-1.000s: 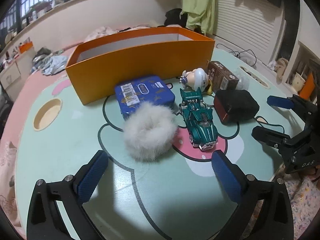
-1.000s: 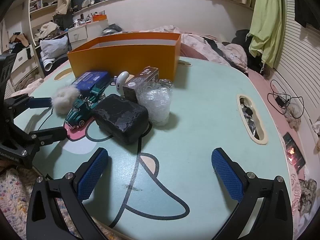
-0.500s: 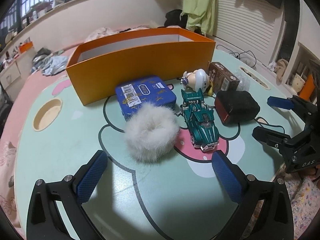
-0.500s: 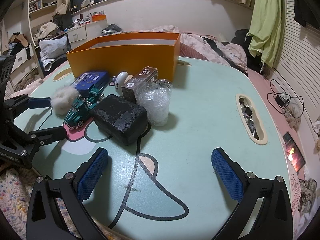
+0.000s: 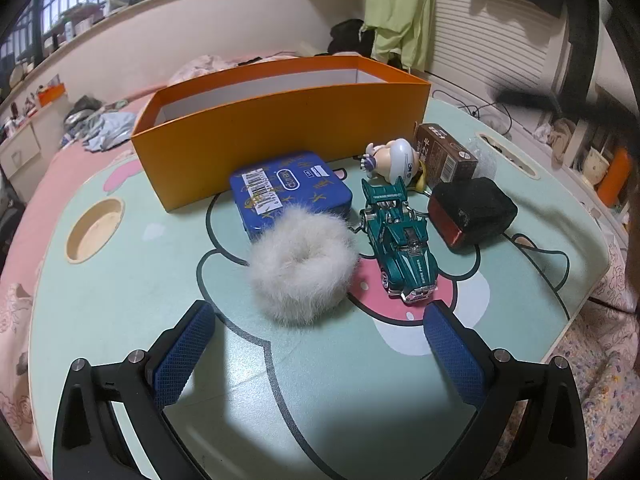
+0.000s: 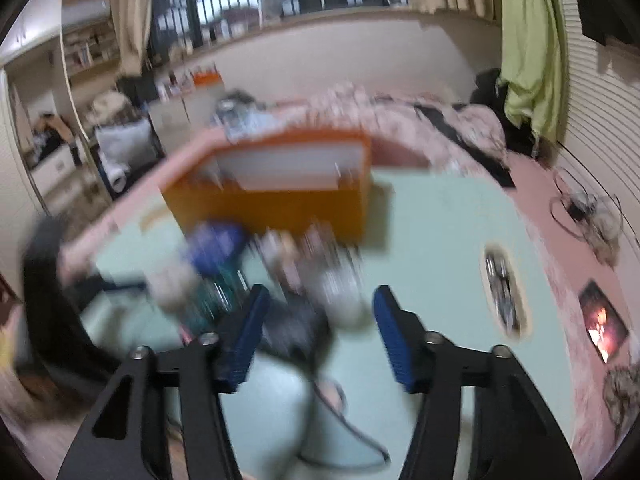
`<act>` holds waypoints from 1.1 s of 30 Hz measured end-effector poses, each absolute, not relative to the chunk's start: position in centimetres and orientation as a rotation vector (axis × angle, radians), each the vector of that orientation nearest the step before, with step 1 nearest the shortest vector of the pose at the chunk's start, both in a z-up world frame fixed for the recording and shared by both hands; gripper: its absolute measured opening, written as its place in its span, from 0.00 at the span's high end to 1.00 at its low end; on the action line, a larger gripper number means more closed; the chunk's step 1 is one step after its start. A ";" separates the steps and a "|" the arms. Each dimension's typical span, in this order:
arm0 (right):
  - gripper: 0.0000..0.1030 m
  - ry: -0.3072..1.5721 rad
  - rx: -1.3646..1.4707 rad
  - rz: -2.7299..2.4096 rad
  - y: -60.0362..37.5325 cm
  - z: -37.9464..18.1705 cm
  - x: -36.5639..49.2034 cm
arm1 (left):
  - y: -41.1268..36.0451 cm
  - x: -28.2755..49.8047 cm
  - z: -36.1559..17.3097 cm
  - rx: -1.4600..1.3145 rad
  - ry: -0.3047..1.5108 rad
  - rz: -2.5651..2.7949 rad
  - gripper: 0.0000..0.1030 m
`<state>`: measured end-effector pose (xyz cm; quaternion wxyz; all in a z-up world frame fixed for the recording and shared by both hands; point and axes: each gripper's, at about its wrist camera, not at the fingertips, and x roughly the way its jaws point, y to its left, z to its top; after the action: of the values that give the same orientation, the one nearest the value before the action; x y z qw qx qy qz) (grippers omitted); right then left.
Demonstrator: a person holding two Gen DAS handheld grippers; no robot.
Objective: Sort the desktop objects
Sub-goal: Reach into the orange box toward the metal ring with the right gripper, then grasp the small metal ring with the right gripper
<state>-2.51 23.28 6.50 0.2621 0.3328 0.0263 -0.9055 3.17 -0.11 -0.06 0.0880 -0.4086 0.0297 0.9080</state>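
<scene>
Nearby, the left gripper (image 5: 320,342) hovers, fingers apart and empty, before a fluffy white scrunchie (image 5: 302,264): light, soft, likely best pinched across its ring. Right gripper (image 6: 318,336), fingers closing on nothing, blurs above the worktop (image 6: 440,240).

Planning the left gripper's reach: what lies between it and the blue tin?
In the left wrist view, the fluffy white scrunchie sits between the left gripper and the blue tin, overlapping its near edge.

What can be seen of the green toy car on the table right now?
The green toy car is a teal racer with chrome wheels, chrome nose trim, an exposed engine, a rear wing and "SUPER POWER" lettering on its side. It looks like painted metal or plastic. It stands on its wheels on the table, nose towards the camera, between the white fluffy ring and the black case. Whether it touches either cannot be told.
</scene>
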 end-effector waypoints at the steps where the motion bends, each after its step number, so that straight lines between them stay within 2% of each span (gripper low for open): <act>1: 0.54 0.103 0.889 -2.458 22.2 8.0 -3.5 | -0.1 3.2 -0.1 -1.216 0.089 2.703 0.00; 4: 0.54 0.247 0.899 -2.495 19.1 10.4 -6.6 | -0.1 3.2 -0.1 -1.216 0.089 2.703 0.00; 6: 0.61 0.350 0.961 -2.475 16.5 10.8 -10.1 | 0.0 3.1 -0.1 -1.216 0.091 2.701 0.00; 12: 0.62 0.561 1.247 -2.340 11.6 7.2 -19.1 | 0.4 2.9 -0.1 -1.207 0.101 2.687 0.00; 26: 0.63 0.868 1.436 -2.328 8.8 2.4 -22.1 | 0.3 3.0 -0.2 -1.201 0.101 2.683 0.00; 28: 0.68 0.843 1.455 -2.343 8.7 2.3 -22.0 | 0.3 3.0 -0.2 -1.200 0.100 2.683 0.00; 30: 0.92 0.880 1.461 -2.387 8.9 2.3 -21.8 | 0.3 3.0 -0.2 -1.200 0.100 2.683 0.00; 31: 0.93 0.894 1.460 -2.408 9.1 2.3 -21.8 | 0.3 3.0 -0.2 -1.199 0.100 2.683 0.00; 33: 0.95 0.792 1.450 -2.413 10.0 2.9 -21.6 | 0.4 3.0 -0.1 -1.200 0.101 2.684 0.00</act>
<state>-21.60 9.99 2.88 0.1081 0.4928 0.2692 -0.8203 3.01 0.43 -0.15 0.0999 -0.4059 0.0340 0.9078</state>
